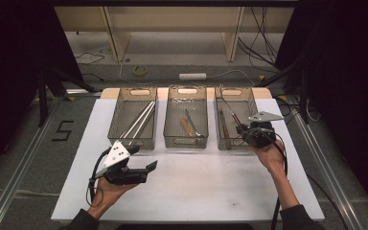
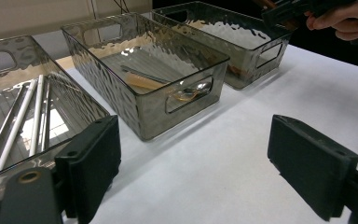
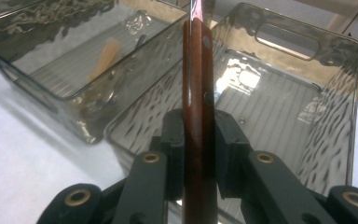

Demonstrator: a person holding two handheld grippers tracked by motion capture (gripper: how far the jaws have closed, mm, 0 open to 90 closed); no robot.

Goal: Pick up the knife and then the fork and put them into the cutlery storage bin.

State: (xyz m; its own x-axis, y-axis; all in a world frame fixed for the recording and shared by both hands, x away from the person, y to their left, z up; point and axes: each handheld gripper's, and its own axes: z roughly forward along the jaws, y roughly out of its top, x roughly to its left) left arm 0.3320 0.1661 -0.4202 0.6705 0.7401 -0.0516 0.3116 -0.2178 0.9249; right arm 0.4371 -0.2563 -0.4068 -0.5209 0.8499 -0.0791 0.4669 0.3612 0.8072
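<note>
two black jaws of the right gripper point(image 3: 199, 140) squeeze a knife with a brown handle point(image 3: 196, 84) and hold it over the right bin point(image 3: 340, 93). the left gripper point(image 2: 196, 163) is wide open with nothing in it, low over the white table point(image 2: 242, 135), near the left bin point(image 2: 9, 65).

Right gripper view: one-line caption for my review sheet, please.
Right tool clamps a brown-handled knife upright, above the right-hand bin.
</note>
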